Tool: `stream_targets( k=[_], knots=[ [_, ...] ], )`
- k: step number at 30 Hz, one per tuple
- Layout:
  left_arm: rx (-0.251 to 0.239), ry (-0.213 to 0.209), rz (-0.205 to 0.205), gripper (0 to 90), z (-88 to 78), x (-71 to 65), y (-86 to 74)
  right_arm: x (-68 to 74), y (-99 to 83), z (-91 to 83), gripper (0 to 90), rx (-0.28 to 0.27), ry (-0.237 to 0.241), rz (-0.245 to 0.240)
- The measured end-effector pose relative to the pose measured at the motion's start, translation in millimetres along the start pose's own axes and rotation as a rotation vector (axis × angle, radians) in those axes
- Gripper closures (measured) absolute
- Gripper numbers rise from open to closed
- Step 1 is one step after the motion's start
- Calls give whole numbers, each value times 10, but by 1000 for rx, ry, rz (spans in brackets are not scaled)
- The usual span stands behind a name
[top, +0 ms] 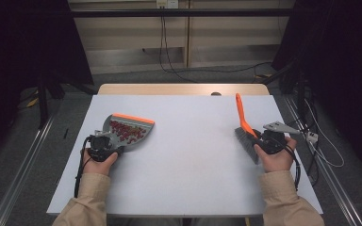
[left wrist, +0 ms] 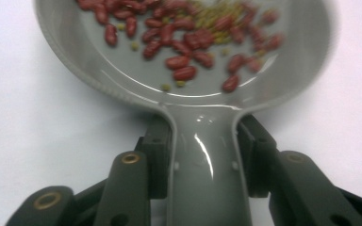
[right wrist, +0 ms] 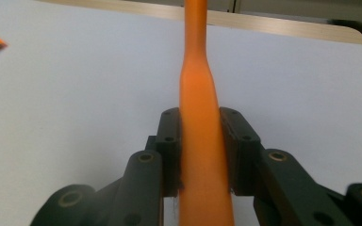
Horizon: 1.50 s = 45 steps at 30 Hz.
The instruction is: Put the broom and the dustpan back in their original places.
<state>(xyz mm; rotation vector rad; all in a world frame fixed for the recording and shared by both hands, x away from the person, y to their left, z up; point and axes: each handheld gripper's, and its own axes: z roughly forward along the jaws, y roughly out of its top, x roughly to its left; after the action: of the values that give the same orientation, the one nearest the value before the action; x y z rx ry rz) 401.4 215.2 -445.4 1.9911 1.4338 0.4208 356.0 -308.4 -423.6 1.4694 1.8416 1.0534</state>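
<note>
The sweeping looks finished: the red beans and a scatter of small yellowish grains lie gathered in the grey dustpan, and I can spot none loose on the white table. The pan rests on the table toward its left edge, its orange lip turned to the far side. The left gripper clamps the pan's handle, a jaw pressed on each flank of the grey stem, as the left gripper view shows plainly. Over by the right edge the right gripper is clenched on the brush, jaws squeezing the orange handle low down near the head; the handle slants up and away toward the far edge while the dark bristles hang down to the table near the hand. My guess is that what comes next is carrying the load off or tipping it out, and that calls for keeping the pan level as it lifts, since the beans sit loose and close to the open lip; the brush only needs parking flat somewhere out of the way. Both forearms come in low from the near edge in tan sleeves, wrists set on or just above the surface, hands well apart, each wrapped round its gripper.
</note>
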Motion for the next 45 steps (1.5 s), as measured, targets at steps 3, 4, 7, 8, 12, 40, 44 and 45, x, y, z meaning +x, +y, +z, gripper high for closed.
stream_targets(
  k=[3, 4, 7, 8, 12, 40, 44, 45],
  knots=[
    [-2, -9, -2, 590, -17, -10, -4, -6, -15, 5, 716, 2, -15, -11],
    [0, -14, -1, 587, -24, -11, -6, -8, -16, 2, 716, 1, -20, -9],
    [-5, -28, -5, 550, -31, -44, -22, -11, -23, -3, 716, 0, -32, -11],
    [-4, -34, -4, 535, -33, -60, -30, -14, -24, -3, 716, 0, -31, -10],
    [-3, -53, 5, 504, -40, -121, -56, -2, -28, -7, 715, 0, -31, -13],
    [-12, -86, 41, 438, -89, -157, -94, 27, -57, -9, 710, -15, -115, -48],
    [-18, -104, 52, 444, -94, -181, -104, 77, -55, 9, 703, -23, -92, -32],
    [-18, -104, 53, 441, -94, -183, -105, 82, -55, 11, 701, -24, -90, -31]
  ],
)
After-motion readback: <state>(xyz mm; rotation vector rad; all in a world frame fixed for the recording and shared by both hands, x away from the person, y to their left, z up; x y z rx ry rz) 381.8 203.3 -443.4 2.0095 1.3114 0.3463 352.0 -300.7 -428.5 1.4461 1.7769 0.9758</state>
